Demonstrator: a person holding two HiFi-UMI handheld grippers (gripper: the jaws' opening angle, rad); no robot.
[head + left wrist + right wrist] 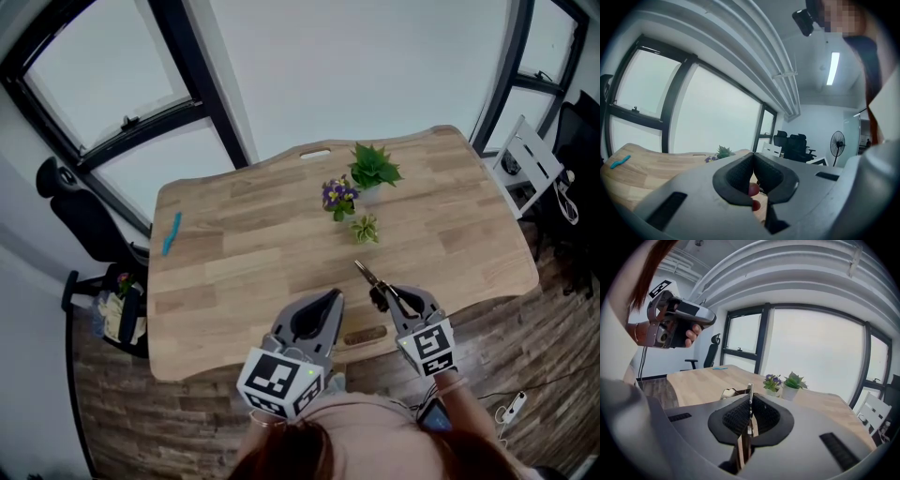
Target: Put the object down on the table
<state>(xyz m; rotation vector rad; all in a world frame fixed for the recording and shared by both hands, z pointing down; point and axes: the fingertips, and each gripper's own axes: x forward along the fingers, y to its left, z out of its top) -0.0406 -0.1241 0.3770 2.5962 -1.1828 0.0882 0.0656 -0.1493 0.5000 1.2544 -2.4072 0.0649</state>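
My right gripper point(394, 295) hovers over the front edge of the wooden table point(253, 253), shut on a small metal tool that looks like scissors point(367, 277). Its thin tip points away from me toward the plants. In the right gripper view the flat metal blade point(749, 394) stands upright, pinched between the black pads of the right gripper point(750, 404). My left gripper point(328, 298) hangs beside it on the left, also over the front edge. In the left gripper view the left gripper point(753, 161) has its pads touching, with nothing between them.
Three small potted plants stand at the table's far middle: a green one point(373, 169), a purple-flowered one point(339, 197) and a tiny succulent point(366, 228). A blue object point(172, 232) lies at the left edge. A black chair point(80, 220) is left, a white chair point(530, 164) right.
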